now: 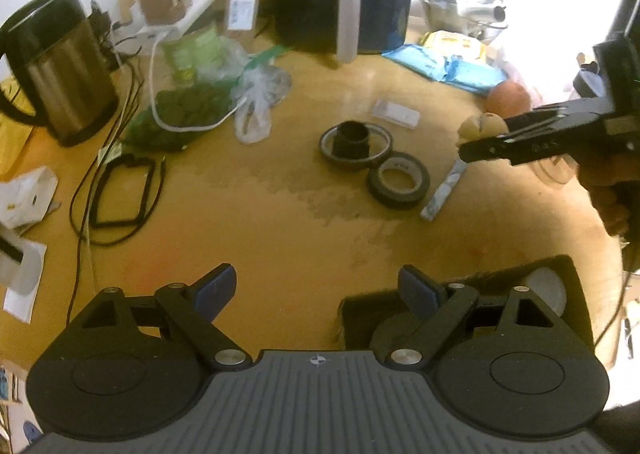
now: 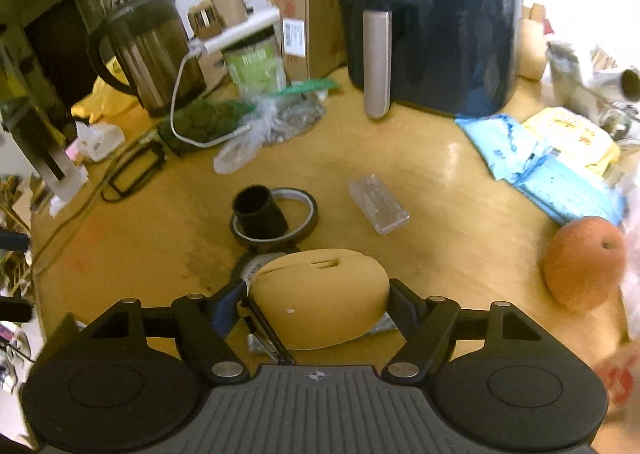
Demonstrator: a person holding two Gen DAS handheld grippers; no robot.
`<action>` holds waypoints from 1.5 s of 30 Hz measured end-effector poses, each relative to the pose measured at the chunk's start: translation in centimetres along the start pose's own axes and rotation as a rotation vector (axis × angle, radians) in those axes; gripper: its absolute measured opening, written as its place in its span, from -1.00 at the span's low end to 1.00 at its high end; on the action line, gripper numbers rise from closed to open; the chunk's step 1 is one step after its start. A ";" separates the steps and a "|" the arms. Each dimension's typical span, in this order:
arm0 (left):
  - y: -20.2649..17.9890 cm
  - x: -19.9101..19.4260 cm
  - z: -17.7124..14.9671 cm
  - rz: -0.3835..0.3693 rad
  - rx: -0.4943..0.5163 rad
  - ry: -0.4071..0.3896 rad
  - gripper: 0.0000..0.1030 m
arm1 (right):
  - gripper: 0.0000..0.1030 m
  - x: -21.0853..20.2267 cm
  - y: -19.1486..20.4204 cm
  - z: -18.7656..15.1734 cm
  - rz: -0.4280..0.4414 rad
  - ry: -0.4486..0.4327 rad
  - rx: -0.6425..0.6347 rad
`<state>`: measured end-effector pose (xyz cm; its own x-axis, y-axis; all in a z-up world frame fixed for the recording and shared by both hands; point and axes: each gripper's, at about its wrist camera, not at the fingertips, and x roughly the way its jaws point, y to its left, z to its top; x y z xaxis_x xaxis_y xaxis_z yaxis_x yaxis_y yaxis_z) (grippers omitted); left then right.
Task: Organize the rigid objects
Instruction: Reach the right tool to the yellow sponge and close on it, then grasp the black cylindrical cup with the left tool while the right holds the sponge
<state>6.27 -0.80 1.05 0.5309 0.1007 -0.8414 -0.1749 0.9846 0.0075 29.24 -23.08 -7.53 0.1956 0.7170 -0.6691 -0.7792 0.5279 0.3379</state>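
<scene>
**A:** What have you got on the right?

**B:** My right gripper [image 2: 318, 304] pinches a tan rounded case [image 2: 320, 304] by its two sides, held above the yellow table [image 2: 440, 190]; below it lie a grey tape roll [image 1: 398, 180] and a flat silvery strip [image 1: 444, 188].

**A:** And the left?

**B:** My left gripper [image 1: 318, 288] has its fingers spread, nothing between them; a black box [image 1: 560, 282] sits just beside its right finger.

**A:** The rest?

**B:** A black tube [image 2: 259, 211] stands inside a thin tape ring [image 2: 304, 214]; a clear plastic case [image 2: 378, 204] lies near it; an orange fruit [image 2: 584, 262] sits well apart, before the air fryer [image 2: 432, 14].
</scene>
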 end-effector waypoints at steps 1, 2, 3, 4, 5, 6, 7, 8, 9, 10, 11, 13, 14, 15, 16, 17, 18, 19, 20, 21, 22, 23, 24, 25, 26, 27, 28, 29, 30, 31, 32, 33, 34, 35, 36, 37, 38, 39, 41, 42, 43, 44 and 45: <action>-0.2 0.1 0.3 -0.006 0.006 -0.006 0.73 | 0.50 -0.6 0.1 -0.1 -0.002 -0.008 0.006; -0.3 0.2 0.6 -0.012 0.011 -0.011 0.73 | 0.50 -1.3 0.3 -0.3 -0.006 -0.018 0.010; -0.5 0.3 0.9 -0.020 0.018 -0.020 0.73 | 0.50 -1.8 0.5 -0.5 -0.009 -0.024 0.012; -0.7 0.4 1.3 -0.029 0.022 -0.027 0.73 | 0.50 -2.4 0.7 -0.7 -0.013 -0.031 0.015; -0.8 0.6 1.7 -0.038 0.024 -0.033 0.73 | 0.50 -2.9 0.8 -0.8 -0.016 -0.036 0.019; -0.9 0.7 2.0 -0.048 0.024 -0.040 0.73 | 0.50 -3.3 0.9 -1.0 -0.021 -0.041 0.023; -1.0 0.7 2.4 -0.059 0.022 -0.050 0.73 | 0.50 -3.7 0.9 -1.2 -0.028 -0.047 0.031; -1.1 0.8 2.7 -0.068 0.021 -0.060 0.73 | 0.50 -4.1 0.8 -1.4 -0.031 -0.051 0.039; -1.1 0.9 3.0 -0.077 0.022 -0.069 0.73 | 0.50 -4.6 0.8 -1.6 -0.036 -0.056 0.048; -1.2 1.0 3.3 -0.082 0.022 -0.075 0.73 | 0.50 -4.9 0.9 -1.8 -0.043 -0.062 0.055; -1.2 1.2 3.6 -0.084 0.024 -0.078 0.73 | 0.50 -5.4 0.9 -2.1 -0.051 -0.069 0.063; -1.2 1.8 4.0 -0.084 0.030 -0.076 0.72 | 0.50 -6.2 0.9 -2.5 -0.066 -0.080 0.076; -1.1 2.1 4.1 -0.082 0.033 -0.071 0.72 | 0.50 -6.6 1.0 -2.7 -0.077 -0.086 0.087; -1.0 2.5 4.3 -0.081 0.038 -0.065 0.71 | 0.50 -7.0 1.0 -2.9 -0.086 -0.090 0.096; -1.0 2.9 4.5 -0.078 0.043 -0.063 0.71 | 0.50 -7.3 1.0 -3.2 -0.098 -0.093 0.104; -0.9 3.1 4.6 -0.078 0.049 -0.065 0.71 | 0.50 -7.7 1.1 -3.4 -0.110 -0.095 0.111; -0.9 3.3 4.8 -0.079 0.055 -0.070 0.71 | 0.50 -8.0 1.1 -3.7 -0.120 -0.099 0.117; -0.8 3.6 5.0 -0.077 0.061 -0.073 0.71 | 0.50 -8.3 1.2 -3.9 -0.128 -0.103 0.125; -0.8 3.9 5.1 -0.076 0.063 -0.075 0.71 | 0.50 -8.6 1.2 -4.2 -0.136 -0.107 0.137; -0.8 4.1 5.3 -0.077 0.063 -0.078 0.71 | 0.50 -8.8 1.2 -4.5 -0.142 -0.110 0.148; -0.8 4.5 5.4 -0.078 0.062 -0.082 0.71 | 0.50 -9.1 1.2 -4.7 -0.147 -0.113 0.159; -0.8 4.7 5.6 -0.080 0.063 -0.086 0.71 | 0.50 -9.4 1.2 -5.0 -0.151 -0.119 0.172; -0.9 5.0 5.8 -0.081 0.064 -0.091 0.71 | 0.50 -9.6 1.3 -5.3 -0.154 -0.124 0.183; -0.9 5.3 5.9 -0.082 0.066 -0.096 0.71 | 0.50 -9.9 1.3 -5.5 -0.156 -0.129 0.194; -1.0 5.7 6.0 -0.082 0.067 -0.100 0.70 | 0.50 -10.1 1.4 -5.8 -0.159 -0.133 0.206; -1.0 6.1 6.2 -0.083 0.069 -0.102 0.69 | 0.50 -10.3 1.4 -6.0 -0.162 -0.137 0.215; -1.1 6.4 6.3 -0.085 0.071 -0.105 0.68 | 0.50 -10.5 1.4 -6.2 -0.164 -0.140 0.224; -1.2 6.7 6.5 -0.083 0.073 -0.110 0.67 | 0.50 -10.6 1.5 -6.4 -0.166 -0.143 0.235; -1.3 7.1 6.7 -0.081 0.076 -0.116 0.64 | 0.50 -10.8 1.5 -6.6 -0.167 -0.145 0.243; -1.3 7.4 6.9 -0.080 0.076 -0.121 0.57 | 0.50 -11.0 1.5 -6.8 -0.169 -0.149 0.251; -1.4 7.8 7.1 -0.077 0.075 -0.123 0.56 | 0.50 -11.2 1.6 -6.9 -0.171 -0.150 0.257; -1.4 8.2 7.3 -0.074 0.073 -0.121 0.56 | 0.50 -11.3 1.7 -7.0 -0.173 -0.152 0.261; -1.4 8.6 7.5 -0.074 0.072 -0.123 0.55 | 0.50 -11.5 1.7 -7.2 -0.175 -0.153 0.266; -1.5 8.9 7.7 -0.076 0.072 -0.128 0.55 | 0.50 -11.7 1.7 -7.3 -0.177 -0.155 0.270; -1.6 9.4 7.9 -0.075 0.075 -0.131 0.54 | 0.50 -11.9 1.8 -7.5 -0.178 -0.157 0.276; -1.7 9.9 8.1 -0.074 0.080 -0.129 0.46 | 0.50 -12.0 1.8 -7.6 -0.181 -0.160 0.282; -1.8 10.3 8.3 -0.070 0.084 -0.122 0.40 | 0.50 -12.2 1.7 -7.7 -0.183 -0.162 0.287; -1.9 10.8 8.5 -0.067 0.088 -0.112 0.34 | 0.50 -12.3 1.7 -7.8 -0.185 -0.165 0.291; -2.1 11.5 8.6 -0.065 0.091 -0.108 0.30 | 0.50 -12.7 1.7 -8.0 -0.191 -0.174 0.300; -2.2 11.8 8.6 -0.063 0.094 -0.106 0.29 | 0.50 -12.8 1.7 -8.1 -0.193 -0.177 0.304; -2.3 12.2 8.7 -0.061 0.097 -0.104 0.25 | 0.50 -13.0 1.7 -8.2 -0.196 -0.181 0.308; -2.4 12.5 8.7 -0.059 0.097 -0.102 0.24 | 0.50 -13.2 1.7 -8.3 -0.199 -0.185 0.314; -2.4 12.7 8.8 -0.058 0.094 -0.102 0.23 | 0.50 -13.3 1.7 -8.4 -0.201 -0.187 0.318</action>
<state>20.73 -0.67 -4.91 0.6203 0.0528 -0.7826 -0.0658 0.9977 0.0151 20.28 -35.56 -3.64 0.4522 0.6404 -0.6208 -0.4975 0.7588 0.4204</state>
